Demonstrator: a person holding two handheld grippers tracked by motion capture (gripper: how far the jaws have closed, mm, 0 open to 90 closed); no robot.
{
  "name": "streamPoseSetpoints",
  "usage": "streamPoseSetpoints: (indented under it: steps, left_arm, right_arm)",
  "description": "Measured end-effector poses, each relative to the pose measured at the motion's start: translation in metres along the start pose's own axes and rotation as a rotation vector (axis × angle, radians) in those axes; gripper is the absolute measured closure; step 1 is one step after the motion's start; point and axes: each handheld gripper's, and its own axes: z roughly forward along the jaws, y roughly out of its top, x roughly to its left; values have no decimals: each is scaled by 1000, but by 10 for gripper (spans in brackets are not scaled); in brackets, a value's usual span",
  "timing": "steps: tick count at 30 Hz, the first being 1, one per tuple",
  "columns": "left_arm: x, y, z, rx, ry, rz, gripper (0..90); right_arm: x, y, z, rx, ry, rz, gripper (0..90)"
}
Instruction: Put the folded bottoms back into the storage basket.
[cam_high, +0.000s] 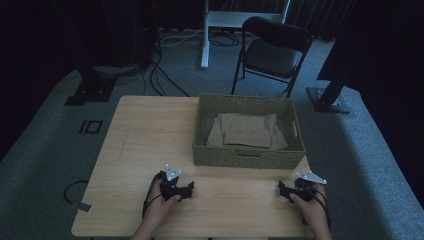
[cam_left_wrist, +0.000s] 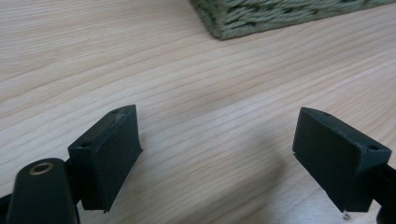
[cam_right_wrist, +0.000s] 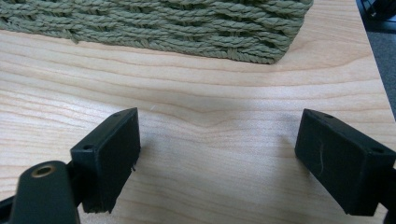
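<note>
The folded tan cloth (cam_high: 248, 130) is lying inside the green woven basket (cam_high: 248, 156) on the table (cam_high: 150, 135). The left gripper (cam_high: 186, 189) and right gripper (cam_high: 285, 191) are resting in front, jaws spread wide and holding nothing. Reaching over the rim from above and pinching a cloth edge is looking best.

High view was dim and underexposed, background near black. Both gripper views were bright and evenly lit; table (cam_left_wrist: 196, 93) grain sharp, soft shadows beneath the jaws, near parts slightly blurred.
</note>
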Motion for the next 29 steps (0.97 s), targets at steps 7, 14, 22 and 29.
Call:
streamPoseSetpoints:
  steps: [7,14,22,29]
  left_arm:
    - [-7,2,4,26,98,-8,120]
    - [-9,3,5,27,109,-21,99]
    - [-9,4,7,46,170,-82,27]
    - [-9,4,8,50,176,-88,10]
  right_arm:
    - [1,0,0,1,0,-2,126]
    - [1,0,0,2,1,-3,123]
    - [1,0,0,2,2,-3,122]
    - [1,0,0,2,2,-3,122]
